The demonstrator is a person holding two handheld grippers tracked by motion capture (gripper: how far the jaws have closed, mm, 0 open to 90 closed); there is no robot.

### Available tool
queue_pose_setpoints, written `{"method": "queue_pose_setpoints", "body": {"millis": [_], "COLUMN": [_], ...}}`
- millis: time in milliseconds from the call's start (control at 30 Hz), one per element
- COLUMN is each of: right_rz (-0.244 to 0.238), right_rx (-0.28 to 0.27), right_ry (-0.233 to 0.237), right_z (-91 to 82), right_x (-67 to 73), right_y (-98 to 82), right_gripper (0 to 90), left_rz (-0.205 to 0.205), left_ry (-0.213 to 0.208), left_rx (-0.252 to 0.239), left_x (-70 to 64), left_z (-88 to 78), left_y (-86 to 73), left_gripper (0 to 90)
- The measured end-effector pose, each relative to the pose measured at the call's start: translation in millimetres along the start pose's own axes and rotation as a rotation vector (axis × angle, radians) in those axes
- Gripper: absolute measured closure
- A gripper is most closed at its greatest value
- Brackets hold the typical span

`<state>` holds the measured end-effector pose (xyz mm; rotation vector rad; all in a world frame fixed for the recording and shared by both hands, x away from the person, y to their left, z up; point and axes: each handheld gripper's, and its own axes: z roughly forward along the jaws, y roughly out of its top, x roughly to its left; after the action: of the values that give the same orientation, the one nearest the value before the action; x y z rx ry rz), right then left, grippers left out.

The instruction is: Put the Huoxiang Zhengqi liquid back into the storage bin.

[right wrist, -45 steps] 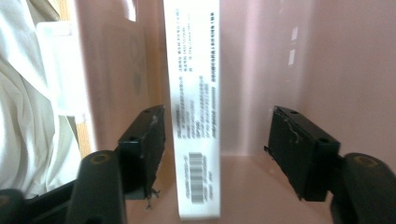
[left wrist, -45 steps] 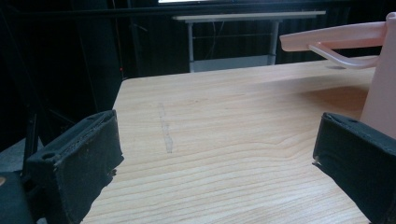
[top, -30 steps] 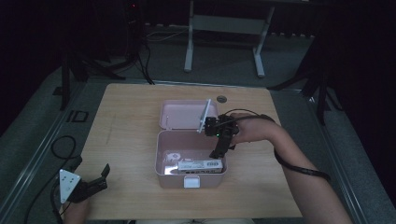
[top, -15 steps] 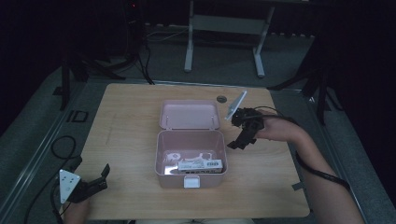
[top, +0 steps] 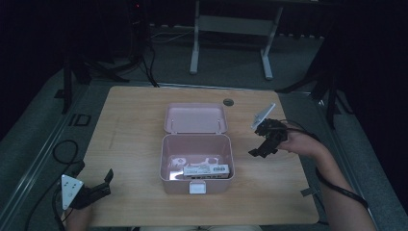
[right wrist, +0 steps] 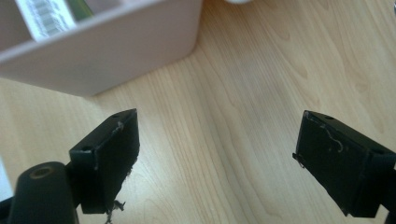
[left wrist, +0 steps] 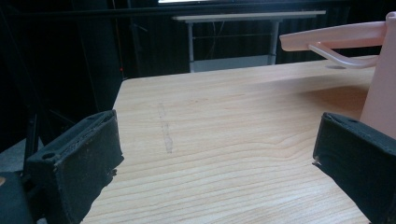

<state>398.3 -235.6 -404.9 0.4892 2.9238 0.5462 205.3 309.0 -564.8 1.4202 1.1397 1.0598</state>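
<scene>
Right now, quick notes:

R gripper: right gripper (top: 263,147) hangs over bare table just right of the pink box, jaws wide apart, nothing betw. them. In its own view (right wrist: 215,154) just wood grain shows in the gap; box wall at upper left, near but apart from the jaws.

L gripper: left gripper (top: 98,185) sits low at the near-left corner of the table, well apart from the box. Jaws spread wide, empty (left wrist: 212,154); can't tell if it rests on the wood or hovers just above.

Box: pink box (top: 196,163) at table centre, open, its lid (top: 195,118) laid back flat on the far side. White latch tab (top: 197,187) on the near wall.

Contents: white labelled packet (top: 206,170) lies along the near wall inside the box; small pale bits w/ a thin cord behind it, too small to name. Barcode edge of the packet shows at top left of the right gripper view (right wrist: 44,16).

Table: light wooden table (top: 130,139), round cable hole (top: 228,102) at far edge. Dark floor and a metal stand beyond.

Step (my read): packing looks done or nearly so, both grippers free and clear of the box.

Next move (my read): prob. closing. Needs one gripper to reach past the box, catch the lid's far edge and swing it forward onto the base, then press at the latch. Other gripper should steady the box wall so it doesn't slide.
</scene>
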Motion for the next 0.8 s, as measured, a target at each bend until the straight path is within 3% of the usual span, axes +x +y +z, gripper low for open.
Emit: {"method": "queue_pose_setpoints", "body": {"millis": [333, 400, 667, 800], "right_rz": [0.1, 0.123, 0.242, 0.321], "right_rx": [-0.101, -0.109, -0.167, -0.251], "right_ry": [-0.051, -0.044, -0.164, -0.217], "right_z": [29.3, 36.7, 62.3, 69.6], "right_x": [-9.2, -12.0, -22.2, -25.8], "right_y": [-43.0, -50.8, -82.7, -99.6], "right_gripper": [13.1, 13.1, 12.9, 12.6], "left_rz": [-0.002, -0.003, -0.005, -0.005], "left_ry": [0.0, 0.0, 0.001, 0.001], "left_rx": [-0.002, -0.003, -0.003, -0.004], "left_x": [0.4, 0.4, 0.5, 0.6], "left_z": [-0.3, -0.3, -0.3, -0.4], "left_y": [-0.2, -0.2, -0.2, -0.2], "left_gripper": [1.1, 1.1, 1.1, 1.1]}}
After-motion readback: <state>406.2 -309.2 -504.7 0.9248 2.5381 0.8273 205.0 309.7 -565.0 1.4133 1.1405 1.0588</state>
